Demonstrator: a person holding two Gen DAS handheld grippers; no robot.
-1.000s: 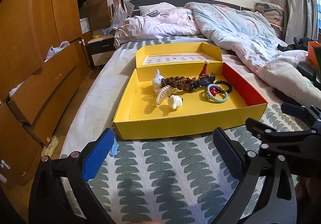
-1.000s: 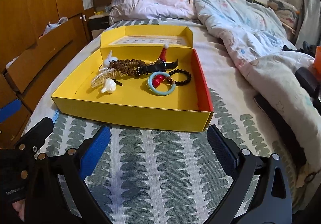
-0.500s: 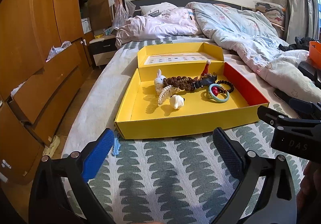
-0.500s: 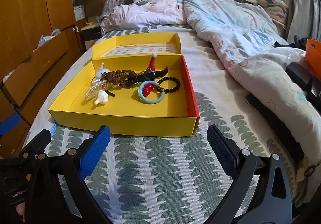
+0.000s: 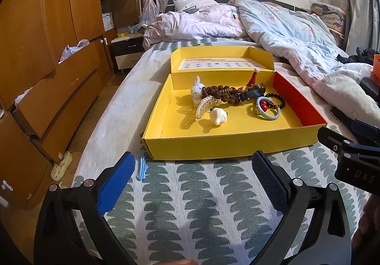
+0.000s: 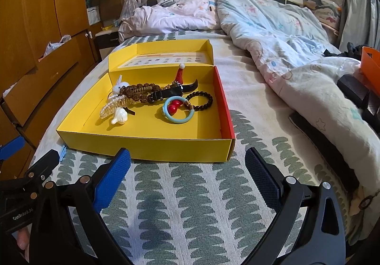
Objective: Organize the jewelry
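An open yellow box [image 5: 228,143] [image 6: 142,146] lies on the bed. Inside it are a brown bead string [image 5: 222,92] [image 6: 136,92], a black watch [image 5: 253,93] [image 6: 171,92], a turquoise ring with red beads [image 5: 267,110] [image 6: 178,110], a black bead bracelet [image 5: 276,99] [image 6: 201,99], a pearl hair claw [image 5: 205,105] [image 6: 112,105], a white charm [image 5: 218,116] [image 6: 120,116], a white bunny [image 5: 197,88] [image 6: 118,85] and a small red Santa hat [image 5: 253,77] [image 6: 180,73]. My left gripper [image 5: 193,174] and right gripper [image 6: 187,167] are open and empty, hovering before the box's near wall.
A blue clip [image 5: 141,165] lies on the patterned blanket [image 5: 201,205] by the box's left corner. Wooden drawers [image 5: 54,89] stand at the left, the bed edge close to them. A crumpled duvet [image 6: 285,51] fills the right and back. An orange bin [image 6: 370,63] sits far right.
Both grippers have drawn back slightly and tilted up, so the box sits higher and farther in both views. The items in the box have not moved.
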